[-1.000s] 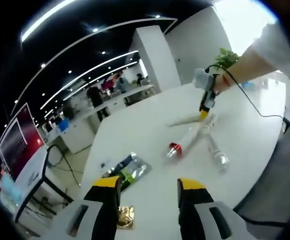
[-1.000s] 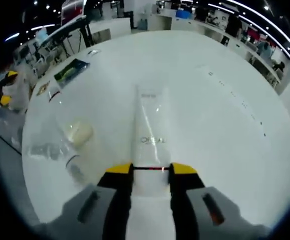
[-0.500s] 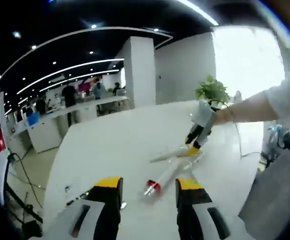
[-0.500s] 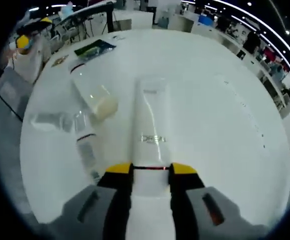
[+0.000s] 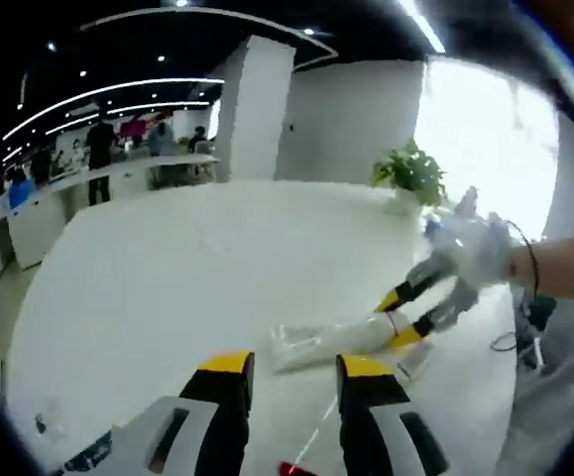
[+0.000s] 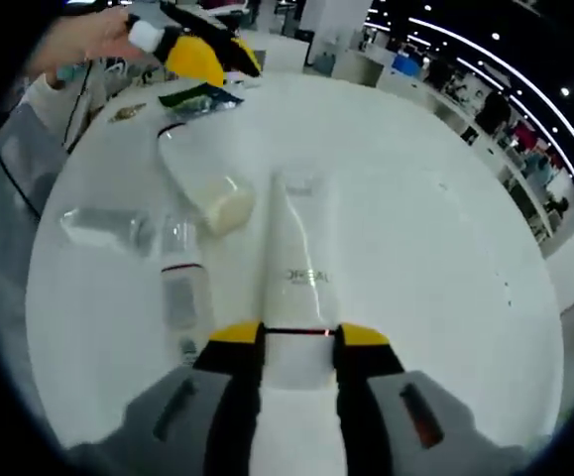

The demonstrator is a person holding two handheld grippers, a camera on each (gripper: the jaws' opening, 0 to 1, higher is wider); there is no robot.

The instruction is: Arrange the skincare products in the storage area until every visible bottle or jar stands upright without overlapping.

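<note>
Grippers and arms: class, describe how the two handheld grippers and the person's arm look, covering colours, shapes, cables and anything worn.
Both the left gripper and the right gripper have two black jaws capped with yellow tips, rising from pale grey bodies with dark slots. In the left gripper view, the right gripper's housing looks light grey, and the person's wrist wears a thin dark band.

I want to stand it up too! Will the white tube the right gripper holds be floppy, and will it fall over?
Probably a bit squishy: the white tube tapers to a flat crimped end, so its walls likely bend. The right gripper is shut on its thick end. It is long and narrow, so standing it on its cap may leave it tippy.
</note>
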